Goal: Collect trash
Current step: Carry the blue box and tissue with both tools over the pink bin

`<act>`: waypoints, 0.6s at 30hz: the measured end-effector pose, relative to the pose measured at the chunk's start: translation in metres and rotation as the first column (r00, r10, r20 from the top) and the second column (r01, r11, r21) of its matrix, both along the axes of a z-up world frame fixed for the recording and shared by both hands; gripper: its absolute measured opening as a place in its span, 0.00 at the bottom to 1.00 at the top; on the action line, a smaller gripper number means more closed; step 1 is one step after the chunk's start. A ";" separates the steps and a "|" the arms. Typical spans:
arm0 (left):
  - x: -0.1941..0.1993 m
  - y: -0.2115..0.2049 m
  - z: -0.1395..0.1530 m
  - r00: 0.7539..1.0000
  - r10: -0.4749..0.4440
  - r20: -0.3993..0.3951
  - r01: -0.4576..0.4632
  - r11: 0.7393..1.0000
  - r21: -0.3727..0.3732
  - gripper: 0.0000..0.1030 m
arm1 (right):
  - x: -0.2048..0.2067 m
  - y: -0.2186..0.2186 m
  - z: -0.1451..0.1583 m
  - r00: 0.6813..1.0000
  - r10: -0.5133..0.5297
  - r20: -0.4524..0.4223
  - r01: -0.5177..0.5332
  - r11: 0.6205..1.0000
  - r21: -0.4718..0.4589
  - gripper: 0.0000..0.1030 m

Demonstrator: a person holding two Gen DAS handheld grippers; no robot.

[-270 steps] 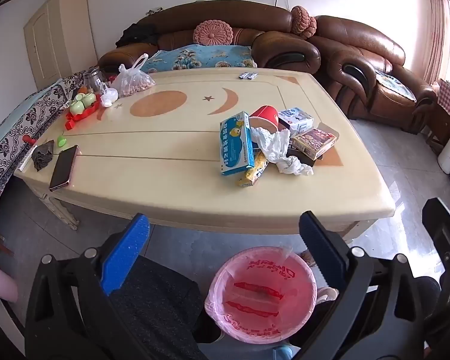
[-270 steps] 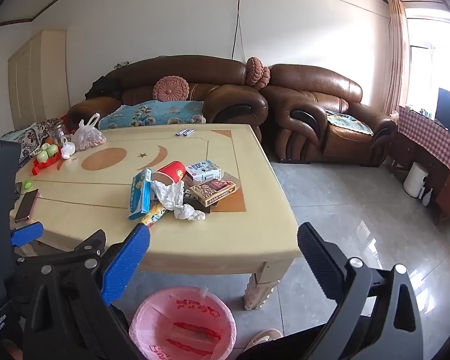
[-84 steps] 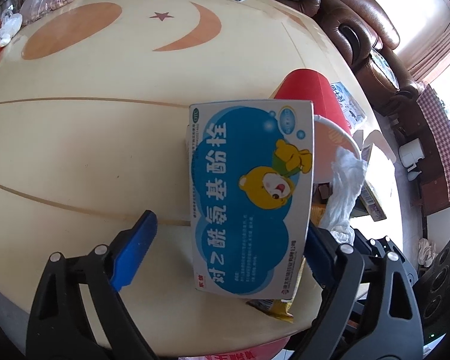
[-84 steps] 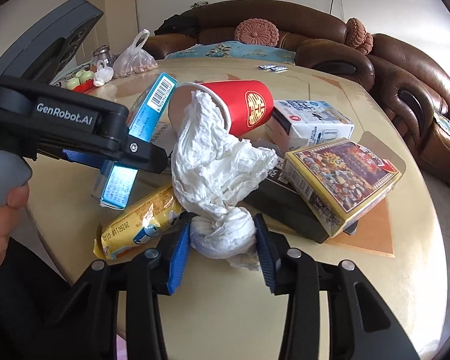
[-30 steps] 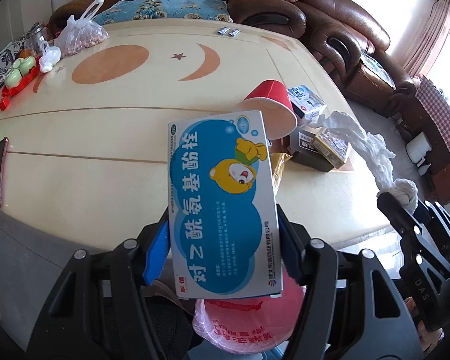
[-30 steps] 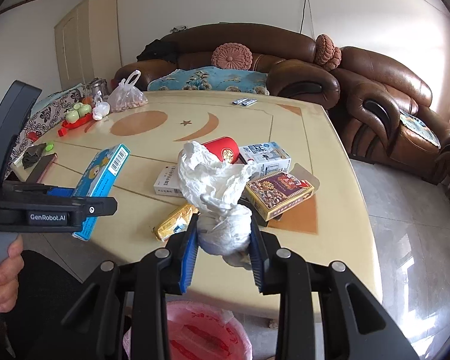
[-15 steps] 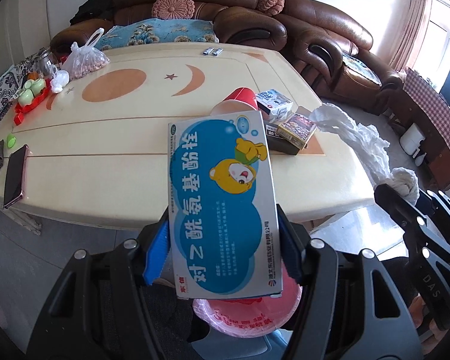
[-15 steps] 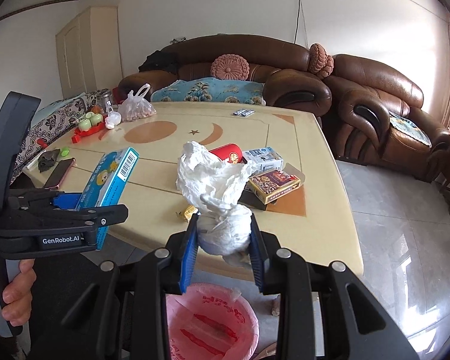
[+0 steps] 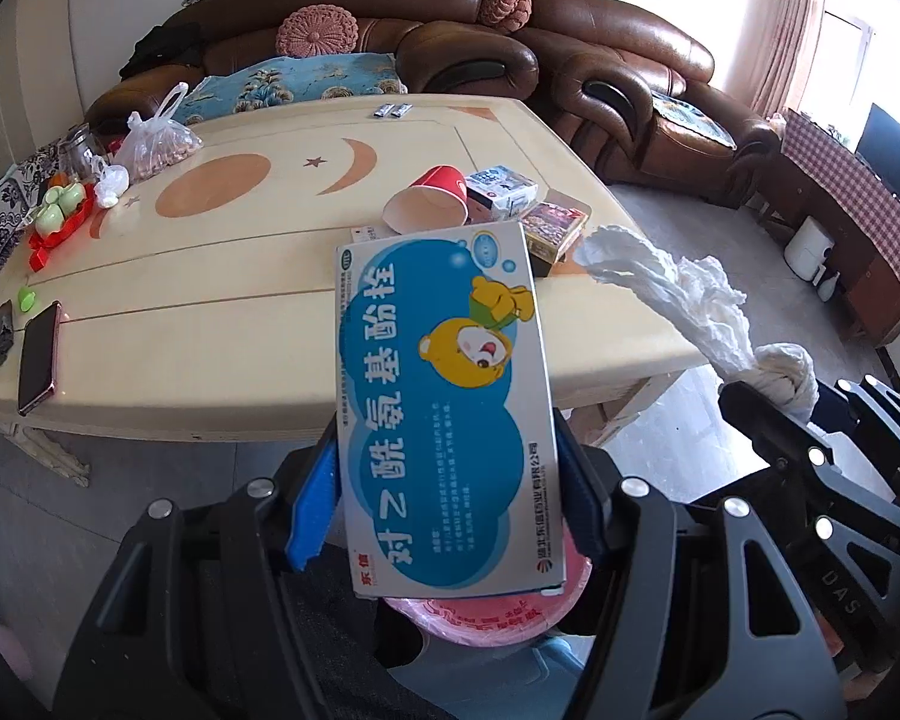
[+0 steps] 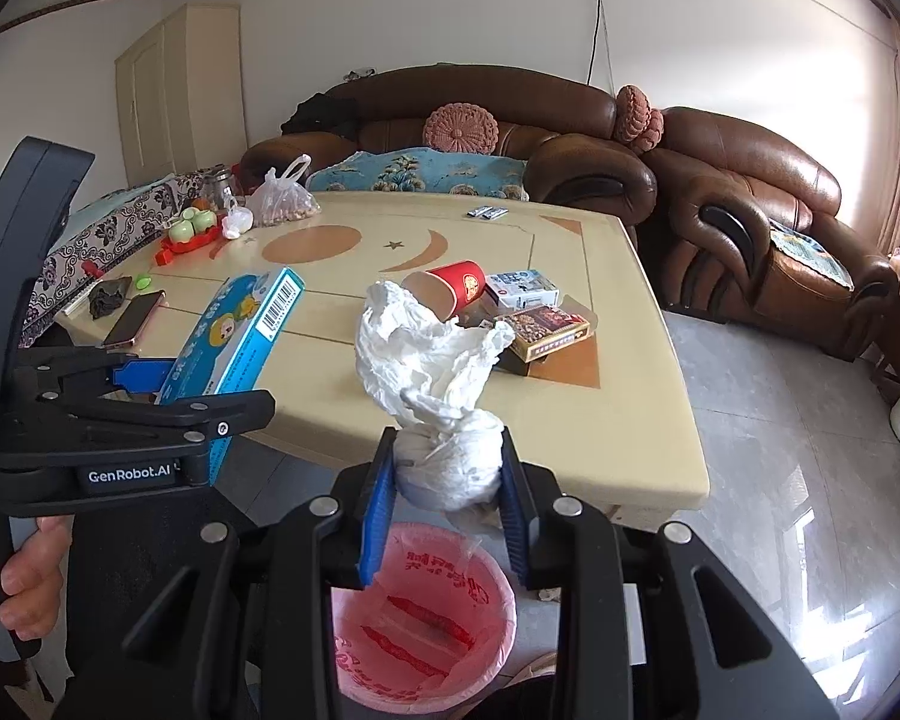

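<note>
Left gripper (image 9: 444, 516) jaws pinching blue-and-white cardboard medicine box (image 9: 438, 408); right gripper (image 10: 447, 510) jaws pinching crumpled white tissue wad (image 10: 438, 396), pink-lined round bin (image 10: 420, 618) at six o'clock.

Box (image 9: 438, 414) in left claw (image 9: 444, 510), tissue wad (image 10: 450, 462) in right claw (image 10: 447, 498), both seemingly above the bin (image 10: 492, 582).

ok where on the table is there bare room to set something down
Bare: the near strip of the table between the phone and the held blue box, and around the moon inlays. Crowded: the red cup and small boxes on the right, toys and bags in the far left corner.
</note>
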State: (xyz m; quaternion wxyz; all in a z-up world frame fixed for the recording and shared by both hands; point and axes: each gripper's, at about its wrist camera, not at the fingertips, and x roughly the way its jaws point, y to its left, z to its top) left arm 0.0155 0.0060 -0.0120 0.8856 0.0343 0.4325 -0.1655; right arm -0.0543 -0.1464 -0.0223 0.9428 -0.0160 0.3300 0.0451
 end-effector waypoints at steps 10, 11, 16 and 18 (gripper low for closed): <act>-0.010 -0.009 -0.032 0.997 -0.043 -0.069 0.046 0.998 0.035 0.61 | -0.013 0.005 -0.023 0.998 0.002 -0.068 -0.002 1.000 -0.005 0.30; -0.009 -0.010 -0.036 0.996 -0.045 -0.081 0.049 0.998 0.039 0.61 | -0.013 0.005 -0.026 0.997 0.002 -0.077 -0.002 1.000 -0.004 0.30; -0.008 -0.013 -0.056 0.990 -0.056 -0.126 0.064 0.996 0.060 0.61 | -0.010 0.003 -0.043 0.993 0.001 -0.121 -0.001 1.000 0.002 0.30; -0.007 -0.014 -0.064 0.987 -0.061 -0.147 0.071 0.995 0.064 0.61 | -0.008 0.002 -0.048 0.991 0.000 -0.133 0.000 1.000 0.005 0.30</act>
